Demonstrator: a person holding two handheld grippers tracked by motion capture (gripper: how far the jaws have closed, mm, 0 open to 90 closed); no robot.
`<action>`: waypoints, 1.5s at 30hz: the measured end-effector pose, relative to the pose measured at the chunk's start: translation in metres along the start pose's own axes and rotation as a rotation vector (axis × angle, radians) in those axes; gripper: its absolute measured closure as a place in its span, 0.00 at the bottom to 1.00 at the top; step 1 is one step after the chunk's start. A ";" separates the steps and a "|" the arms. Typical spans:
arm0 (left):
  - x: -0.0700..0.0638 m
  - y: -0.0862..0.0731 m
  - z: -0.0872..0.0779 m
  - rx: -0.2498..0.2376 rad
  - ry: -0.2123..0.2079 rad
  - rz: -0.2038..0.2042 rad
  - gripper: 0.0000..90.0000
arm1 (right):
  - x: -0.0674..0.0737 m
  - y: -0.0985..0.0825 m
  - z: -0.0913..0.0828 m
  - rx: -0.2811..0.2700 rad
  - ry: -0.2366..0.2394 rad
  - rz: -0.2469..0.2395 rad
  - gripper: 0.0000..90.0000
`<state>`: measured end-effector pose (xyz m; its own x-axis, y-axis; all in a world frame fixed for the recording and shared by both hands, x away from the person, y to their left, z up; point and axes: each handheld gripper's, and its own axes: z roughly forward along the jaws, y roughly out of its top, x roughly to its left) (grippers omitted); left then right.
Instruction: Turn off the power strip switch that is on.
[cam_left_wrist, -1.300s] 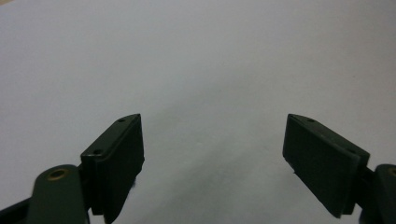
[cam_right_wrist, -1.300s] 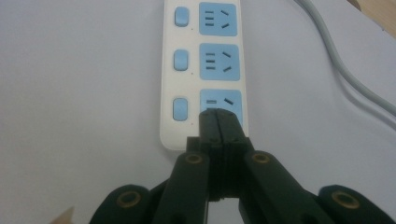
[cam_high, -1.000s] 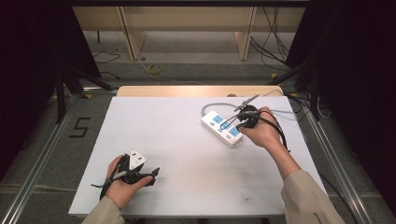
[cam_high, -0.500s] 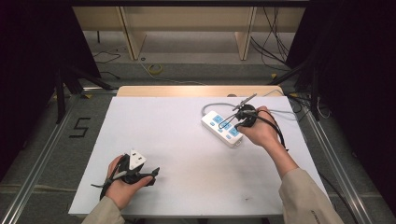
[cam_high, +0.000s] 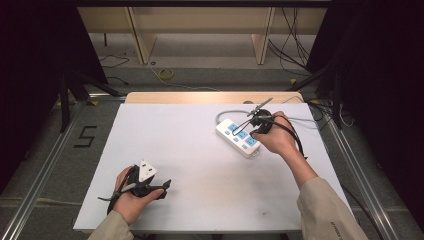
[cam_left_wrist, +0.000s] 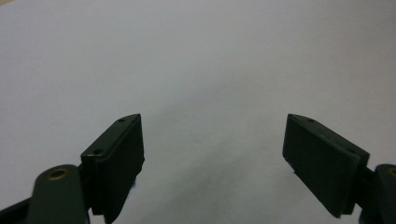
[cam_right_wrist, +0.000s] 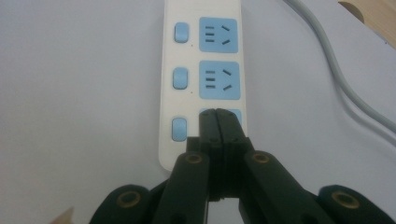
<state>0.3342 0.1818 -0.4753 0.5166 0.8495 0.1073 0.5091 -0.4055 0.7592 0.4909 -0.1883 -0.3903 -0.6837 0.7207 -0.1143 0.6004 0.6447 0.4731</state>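
Note:
A white power strip (cam_high: 236, 137) with blue sockets and switches lies on the white table (cam_high: 190, 150) at the right of centre. Its grey cable (cam_high: 225, 114) curls off toward the far edge. My right gripper (cam_high: 250, 131) is shut with nothing between its jaws. In the right gripper view its closed tips (cam_right_wrist: 218, 114) cover the nearest socket of the strip (cam_right_wrist: 205, 70), beside the nearest blue switch; whether they touch it I cannot tell. The cable (cam_right_wrist: 336, 70) runs past on the right. My left gripper (cam_high: 160, 186) rests near the front left, open (cam_left_wrist: 215, 140) over bare table.
A bare wooden strip (cam_high: 210, 97) shows along the table's far edge. Metal rails (cam_high: 350, 165) run along both sides of the table. Loose cables (cam_high: 320, 107) lie on the floor beyond the far right corner, and a "5" mark (cam_high: 85, 136) is on the floor at left.

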 end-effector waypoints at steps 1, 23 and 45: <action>0.000 0.000 0.000 0.000 0.000 0.000 0.23 | 0.000 0.000 0.000 0.001 0.001 0.000 1.00; 0.000 0.000 0.001 0.002 -0.002 0.003 0.23 | -0.004 0.005 0.007 0.021 0.011 0.007 1.00; -0.001 0.001 0.001 -0.001 -0.002 0.004 0.23 | -0.004 0.014 0.013 0.043 0.015 0.014 1.00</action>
<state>0.3349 0.1808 -0.4754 0.5199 0.8472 0.1096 0.5063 -0.4090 0.7592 0.5077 -0.1790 -0.3947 -0.6810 0.7261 -0.0951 0.6270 0.6453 0.4365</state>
